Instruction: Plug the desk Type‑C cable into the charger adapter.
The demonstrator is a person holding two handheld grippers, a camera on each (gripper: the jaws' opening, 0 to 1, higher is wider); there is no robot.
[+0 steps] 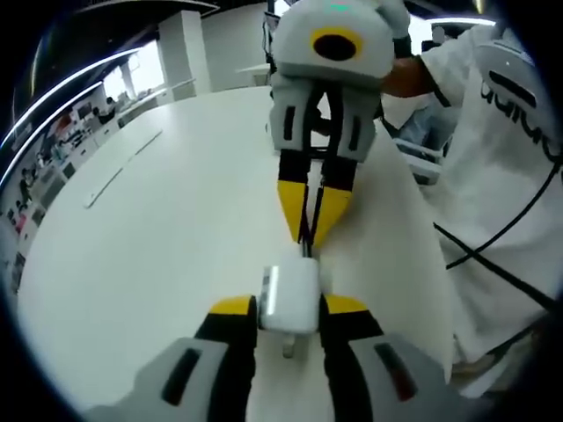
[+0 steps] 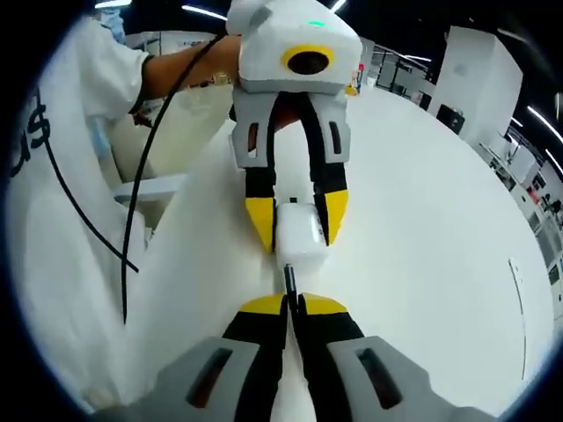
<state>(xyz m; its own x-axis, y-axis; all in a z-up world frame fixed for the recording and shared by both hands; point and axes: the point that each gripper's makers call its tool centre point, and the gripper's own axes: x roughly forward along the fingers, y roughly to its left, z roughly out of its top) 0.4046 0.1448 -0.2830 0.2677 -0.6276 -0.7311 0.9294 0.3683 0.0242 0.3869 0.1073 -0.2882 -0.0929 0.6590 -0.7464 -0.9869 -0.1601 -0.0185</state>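
With the left gripper [image 1: 288, 309] pinching the white charger adapter [image 1: 289, 297] between its fingers low in the left gripper view, and the right gripper [image 2: 290, 303] pressed onto the Type‑C cable [image 2: 288, 280] plug at lower centre of the right gripper view, the insertion step seems underway. The plug tip sits at the adapter's face; whether it is seated, I cannot tell. Next calls for a straight push, axes aligned, above the white bench [image 1: 158, 229].
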